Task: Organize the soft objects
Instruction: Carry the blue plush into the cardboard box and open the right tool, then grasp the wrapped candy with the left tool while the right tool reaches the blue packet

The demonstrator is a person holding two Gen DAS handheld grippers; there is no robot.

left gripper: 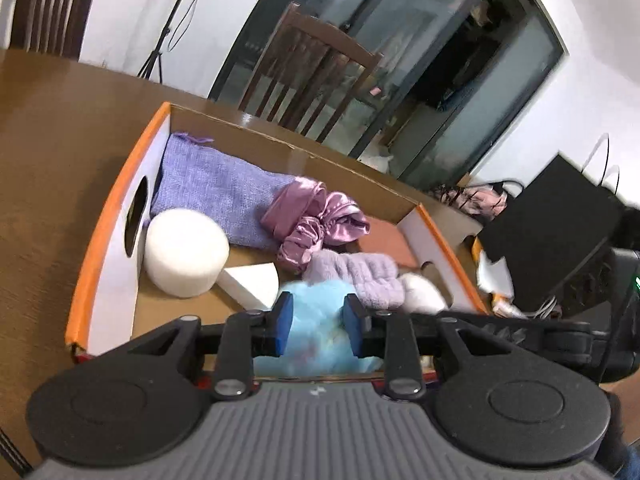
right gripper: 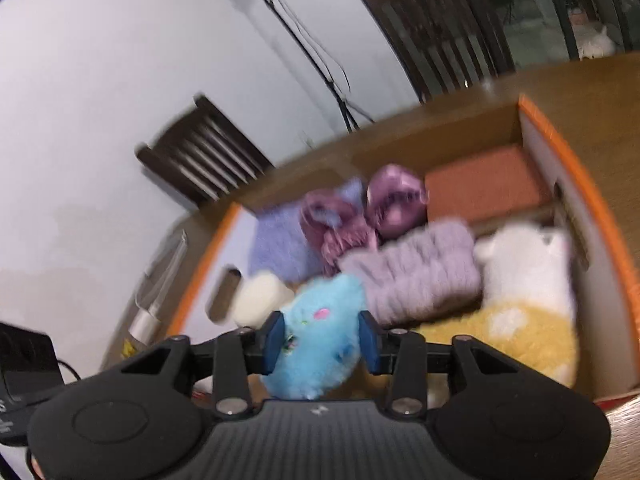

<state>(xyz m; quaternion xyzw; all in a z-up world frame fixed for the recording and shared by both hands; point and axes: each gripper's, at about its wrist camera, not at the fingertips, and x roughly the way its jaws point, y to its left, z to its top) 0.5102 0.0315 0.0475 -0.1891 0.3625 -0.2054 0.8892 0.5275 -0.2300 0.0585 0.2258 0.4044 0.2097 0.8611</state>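
Blue plush toy (right gripper: 316, 344) is clamped from two sides: right gripper (right gripper: 322, 344) has its blue pads squeezed into the fur, pink mark on the fur visible between them. Left gripper (left gripper: 318, 326) shows the same pale blue fluff between its pads, jaws narrowed down onto it. Both nearly closed but stopped by the plush. My read: two-handed carry because the toy is bulky and floppy; one pinch would let it sag.

Toy sits at the near edge of the cardboard box (left gripper: 104, 216), the orange-rimmed one on the brown table (left gripper: 52, 120). It's above the box's near end, not yet resting inside as far as I can tell.

Box contents look sorted by fit:
- lilac woven pouch (left gripper: 208, 188) flat against the far-left wall
- white foam cylinder (left gripper: 186, 252) upright beside the handle cut-out, white foam wedge (left gripper: 252, 280) just beside it
- shiny purple satin scrunchie (left gripper: 316, 220) mid-box, partly on the pouch
- fluffy lilac headband (right gripper: 416, 276) in front of it
- terracotta foam block (right gripper: 484, 188) in the far-right corner
- white plush (right gripper: 528, 264) and yellow plush (right gripper: 512, 340) along the right wall

Open floor is at the near-left, in front of the wedge. Likely drop spot. Right view is motion-blurred, so fine contact there is uncertain.
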